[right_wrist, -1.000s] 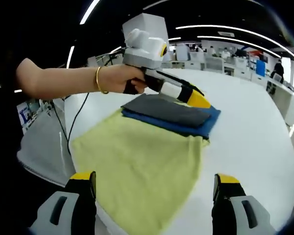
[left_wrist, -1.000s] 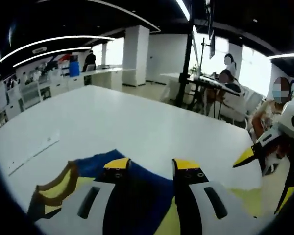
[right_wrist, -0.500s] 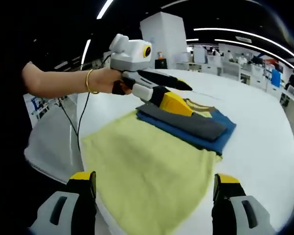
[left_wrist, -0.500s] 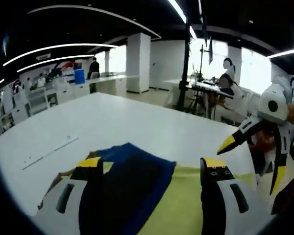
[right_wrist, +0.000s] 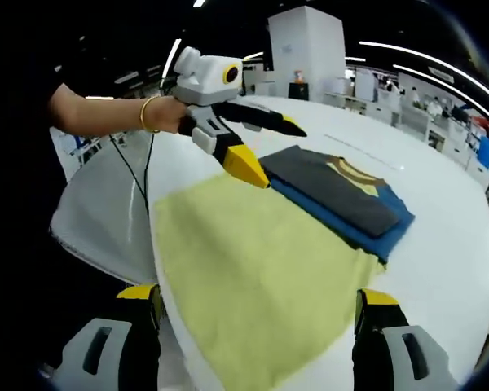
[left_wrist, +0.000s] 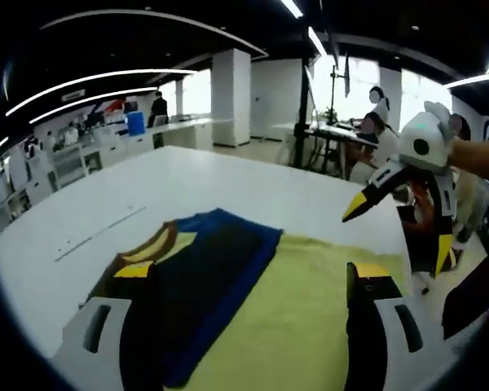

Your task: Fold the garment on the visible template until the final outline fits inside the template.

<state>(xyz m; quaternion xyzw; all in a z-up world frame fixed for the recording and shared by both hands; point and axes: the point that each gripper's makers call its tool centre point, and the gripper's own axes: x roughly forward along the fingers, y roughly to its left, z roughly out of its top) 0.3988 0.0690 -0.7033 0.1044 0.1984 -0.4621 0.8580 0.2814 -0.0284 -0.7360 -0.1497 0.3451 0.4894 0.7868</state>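
Left gripper view: garment [left_wrist: 200, 277], dark grey over blue with yellow collar trim, lies folded flat on the yellow-green template [left_wrist: 310, 318], a soft matte cloth on the white desk [left_wrist: 187, 187]. Left gripper [left_wrist: 248, 281] released, empty.

Right gripper view: garment [right_wrist: 338, 195] is a compact rectangle at the template's [right_wrist: 253, 269] far end; folding appears nearly done. Right gripper [right_wrist: 257, 303] released; left gripper [right_wrist: 269, 147] spread just beside the garment.

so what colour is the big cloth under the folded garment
Pale yellow-green cloth, clearest in the right gripper view.

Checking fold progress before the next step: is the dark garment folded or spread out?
Folded: the garment lies as a compact layered rectangle, collar showing, on the yellow cloth.
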